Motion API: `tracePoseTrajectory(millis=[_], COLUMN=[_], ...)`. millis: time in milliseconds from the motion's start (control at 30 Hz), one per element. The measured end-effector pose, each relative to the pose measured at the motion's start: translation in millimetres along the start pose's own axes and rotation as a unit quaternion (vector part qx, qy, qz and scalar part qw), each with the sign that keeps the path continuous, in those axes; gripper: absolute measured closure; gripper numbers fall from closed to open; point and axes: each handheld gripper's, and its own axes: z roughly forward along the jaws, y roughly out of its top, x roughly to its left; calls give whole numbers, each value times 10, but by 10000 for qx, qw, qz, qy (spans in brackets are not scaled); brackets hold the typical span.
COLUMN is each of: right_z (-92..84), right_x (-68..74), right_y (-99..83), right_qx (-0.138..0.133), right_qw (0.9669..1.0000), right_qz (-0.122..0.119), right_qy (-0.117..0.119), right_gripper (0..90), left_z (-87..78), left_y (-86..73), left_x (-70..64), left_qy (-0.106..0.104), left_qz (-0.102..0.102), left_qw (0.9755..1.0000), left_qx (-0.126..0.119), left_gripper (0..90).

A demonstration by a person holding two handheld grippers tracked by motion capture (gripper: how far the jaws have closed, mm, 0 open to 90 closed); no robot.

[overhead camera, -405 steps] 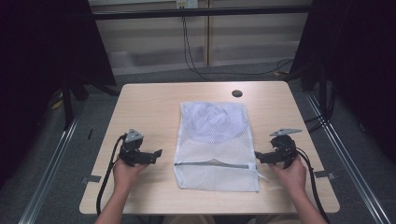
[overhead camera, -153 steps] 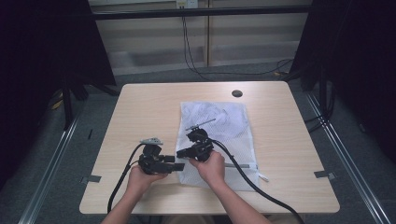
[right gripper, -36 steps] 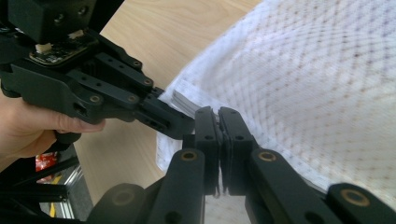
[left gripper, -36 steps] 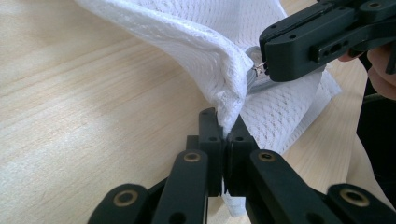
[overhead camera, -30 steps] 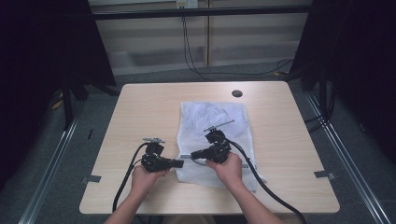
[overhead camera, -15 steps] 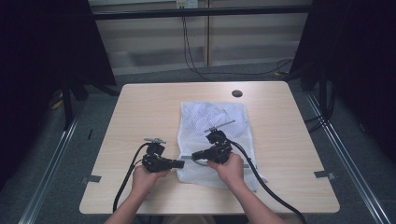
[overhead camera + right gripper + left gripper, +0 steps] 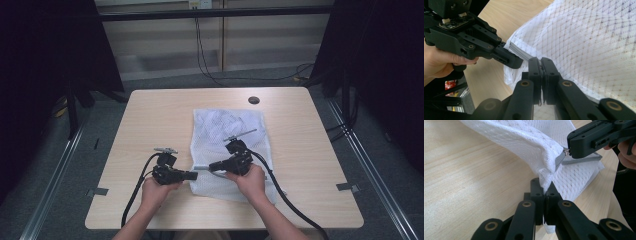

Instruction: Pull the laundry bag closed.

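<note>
I've got the left hand-held gripper (image 7: 545,192) clamped on the corner fabric of the white mesh bag (image 7: 227,127), which lies mid-table toward the near edge. My right hand-held gripper (image 7: 541,62) is closed tight on the bag's zipper pull (image 7: 567,151) beside that corner, w/ both tips nearly meeting.

Both hand-held grippers (image 7: 192,175) (image 7: 212,166) clamped shut, tips facing.

Mesh bag (image 7: 227,131) is white woven net cloth, soft and matt, with a grey zipper tape (image 7: 560,160) and small shiny metal pull. Table (image 7: 150,125) is pale wood-grain laminate, smooth with slight sheen. Left gripper (image 7: 544,188) and right gripper (image 7: 541,62) are matt black plastic with brass-coloured rivets
</note>
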Motion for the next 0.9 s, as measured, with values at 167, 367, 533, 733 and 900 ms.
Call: tracePoseTrajectory(millis=[167,367,533,733,900], right_z=[-22,-77,-80,-92,-122], right_x=[-22,-85,-92,-102,-143], right_y=[-1,-37,-55,-60,-75], right_qx=[-1,-64,-76,-85,-88], right_qw=[10000,10000,10000,9999,10000], right_qz=[-31,41,15,-18,10], right_qy=[-57,-44,-8,51,-12], right_gripper=[870,869,870,869,869], left_z=[-11,-1,-6,-5,-23], left_y=[-1,-3,-2,-1,-4], left_x=[16,11,11,8,23], left_qy=[-34,-36,-44,-45,-42], left_qz=[-43,-40,-55,-51,-112], left_qw=[10000,10000,10000,10000,9999], left_qx=[-23,-31,-29,-29,-53], left_gripper=[886,885,886,886,886])
